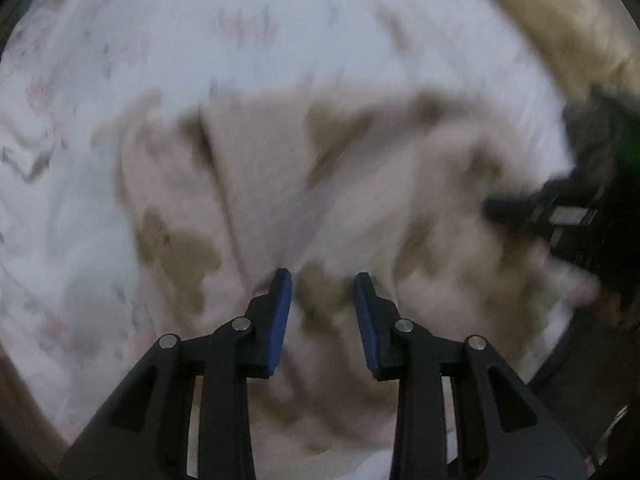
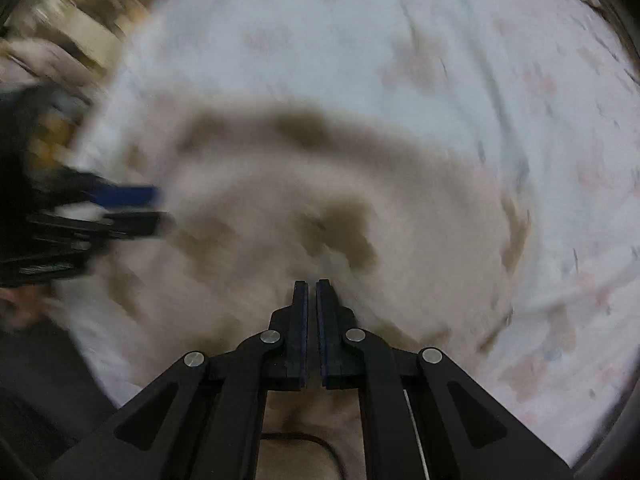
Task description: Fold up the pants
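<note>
The beige pants [image 1: 304, 208] lie crumpled on a white sheet [image 1: 120, 60], the left hand-held gripper [image 1: 322, 280] spread above them, the right hand-held gripper [image 2: 311, 286] nearly pressed together, gripping nothing visible.

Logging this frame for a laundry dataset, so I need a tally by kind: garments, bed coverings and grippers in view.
Garments: 1, the crumpled beige pants
Bed coverings: 1, the white printed sheet
Grippers: 2, the left gripper, jaws apart, and the right gripper, jaws nearly together
Total: 4
</note>
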